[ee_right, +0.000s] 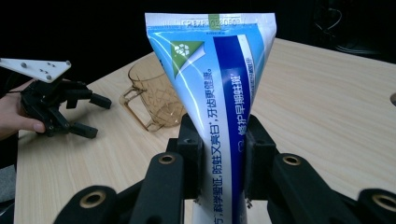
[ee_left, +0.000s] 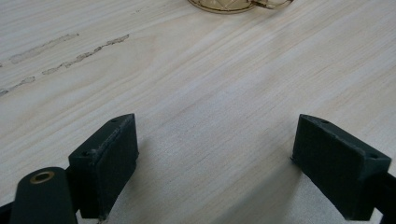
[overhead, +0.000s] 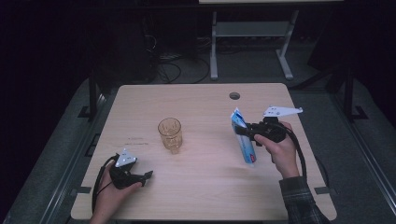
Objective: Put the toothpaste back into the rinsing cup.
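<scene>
The right gripper (overhead: 246, 131) has a blue-and-white toothpaste tube (overhead: 243, 138) pinched between its jaws, which clamp the tube at its middle; in the right gripper view the pads (ee_right: 190, 154) press both sides of the tube (ee_right: 219, 93), crimped flat end up. In the high view the tube stands steeply, leaning a little, its cap end low and close to the table (overhead: 201, 186) – whether it touches the wood I cannot tell. A mid-body grip like this keeps the tube from swinging and leaves the cap end free to lead, which suits lowering it into something.

That something is probably the amber glass cup (overhead: 170, 134), upright near the table's middle and well apart from the tube, to its left in the high view. Its open mouth faces up, so a tube brought over it could drop in cap first.

The left gripper (overhead: 145, 177) rests low at the near left of the table with its jaws spread wide and nothing between them; in the left gripper view the cup's base (ee_left: 229, 4) sits far ahead. It seems parked within reach of the cup – ready to steady it if needed
</scene>
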The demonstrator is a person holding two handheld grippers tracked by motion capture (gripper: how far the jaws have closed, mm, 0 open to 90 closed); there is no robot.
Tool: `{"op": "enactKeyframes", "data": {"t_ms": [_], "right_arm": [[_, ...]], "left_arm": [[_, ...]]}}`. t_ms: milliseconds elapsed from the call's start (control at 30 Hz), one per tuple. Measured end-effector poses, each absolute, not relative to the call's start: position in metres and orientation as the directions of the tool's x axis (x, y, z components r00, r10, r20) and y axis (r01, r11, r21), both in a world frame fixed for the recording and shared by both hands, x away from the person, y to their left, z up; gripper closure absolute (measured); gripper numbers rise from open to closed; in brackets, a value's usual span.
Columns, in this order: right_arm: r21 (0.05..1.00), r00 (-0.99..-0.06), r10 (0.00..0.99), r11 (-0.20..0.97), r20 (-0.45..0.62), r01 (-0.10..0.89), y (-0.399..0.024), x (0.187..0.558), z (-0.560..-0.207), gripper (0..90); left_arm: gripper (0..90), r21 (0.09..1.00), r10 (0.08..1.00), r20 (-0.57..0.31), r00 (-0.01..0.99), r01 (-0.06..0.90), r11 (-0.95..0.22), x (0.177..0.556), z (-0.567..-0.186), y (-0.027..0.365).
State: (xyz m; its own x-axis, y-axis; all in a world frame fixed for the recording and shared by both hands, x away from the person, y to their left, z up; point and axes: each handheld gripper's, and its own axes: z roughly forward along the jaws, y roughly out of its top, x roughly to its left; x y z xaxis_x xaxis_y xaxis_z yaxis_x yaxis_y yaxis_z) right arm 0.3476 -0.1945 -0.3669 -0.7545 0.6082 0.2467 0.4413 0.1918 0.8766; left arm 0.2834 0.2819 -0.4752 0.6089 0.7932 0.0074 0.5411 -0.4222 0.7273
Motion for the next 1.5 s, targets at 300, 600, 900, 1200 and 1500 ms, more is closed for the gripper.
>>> {"op": "enactKeyframes", "data": {"t_ms": [300, 600, 900, 1200, 1500], "right_arm": [[0.884, -0.780, 0.584, 0.215, 0.224, 0.414, -0.172, 0.359, -0.354, 72.6], [0.894, -0.801, 0.559, 0.219, 0.214, 0.391, -0.152, 0.372, -0.340, 72.6], [0.898, -0.818, 0.539, 0.232, 0.201, 0.374, -0.132, 0.383, -0.325, 72.5], [0.904, -0.832, 0.522, 0.237, 0.189, 0.355, -0.114, 0.395, -0.311, 72.4], [0.908, -0.845, 0.504, 0.245, 0.180, 0.339, -0.092, 0.405, -0.299, 72.4]], "left_arm": [[13.2, 0.727, 0.793, 0.008, 0.610, 0.541, -0.423, 0.283, -0.475, 0.282], [13.2, 0.727, 0.794, 0.007, 0.608, 0.542, -0.421, 0.283, -0.475, 0.282], [13.2, 0.727, 0.793, 0.006, 0.609, 0.542, -0.422, 0.283, -0.475, 0.282], [13.2, 0.726, 0.791, 0.008, 0.612, 0.541, -0.425, 0.284, -0.475, 0.282], [13.2, 0.727, 0.790, 0.008, 0.613, 0.539, -0.425, 0.283, -0.475, 0.282]]}}
